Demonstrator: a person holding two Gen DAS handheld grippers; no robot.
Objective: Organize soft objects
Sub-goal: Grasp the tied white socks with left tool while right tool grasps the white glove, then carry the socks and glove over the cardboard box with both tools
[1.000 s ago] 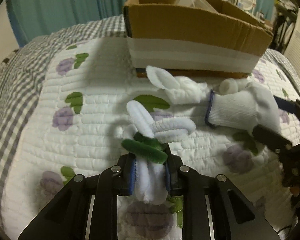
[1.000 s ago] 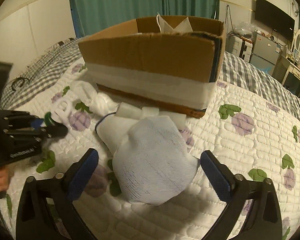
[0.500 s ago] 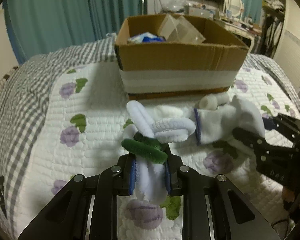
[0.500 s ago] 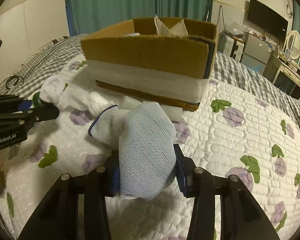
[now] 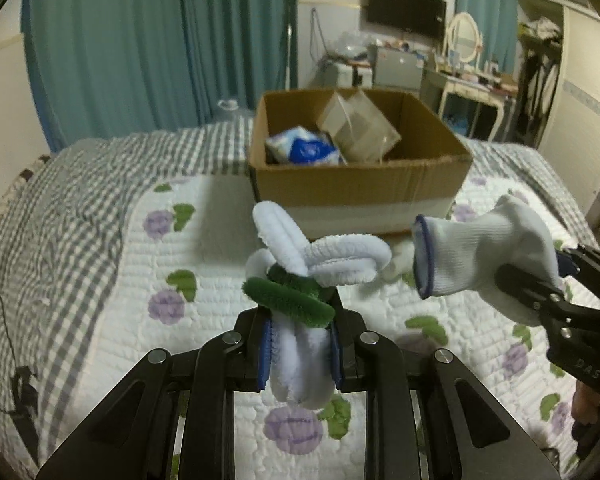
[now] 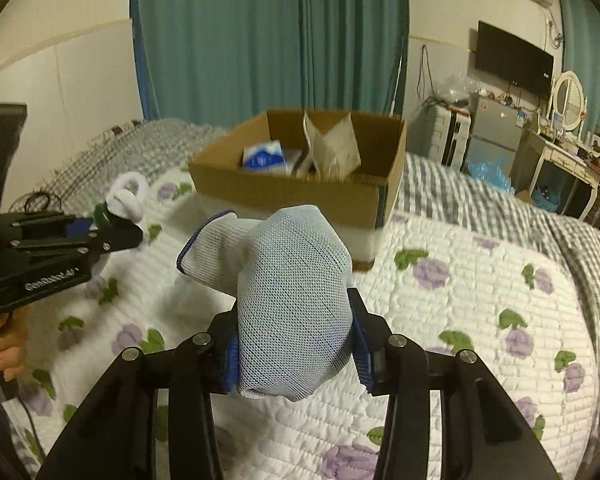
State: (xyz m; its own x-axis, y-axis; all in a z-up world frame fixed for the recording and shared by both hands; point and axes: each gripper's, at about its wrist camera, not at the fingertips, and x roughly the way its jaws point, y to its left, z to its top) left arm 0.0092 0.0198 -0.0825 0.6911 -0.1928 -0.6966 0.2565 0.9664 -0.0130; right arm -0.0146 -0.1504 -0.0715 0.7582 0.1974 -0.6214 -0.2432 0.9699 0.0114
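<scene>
Right wrist view: my right gripper (image 6: pixel 294 354), jaws spread a second ago, now pinches the white glove (image 6: pixel 288 300), lifted off the bed (image 6: pixel 480 280). Left gripper (image 5: pixel 300 354) stays clamped on the chenille flower (image 5: pixel 300 276). Cardboard box (image 6: pixel 300 196) at 12 o'clock; both loads ready to drop in.

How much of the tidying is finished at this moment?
Done: the brown cardboard box already holds a blue-and-white packet. In hand: the left hand-held gripper grips the white-and-green chenille flower; the right hand-held gripper grips the white knitted glove. Left: boxing both.
</scene>
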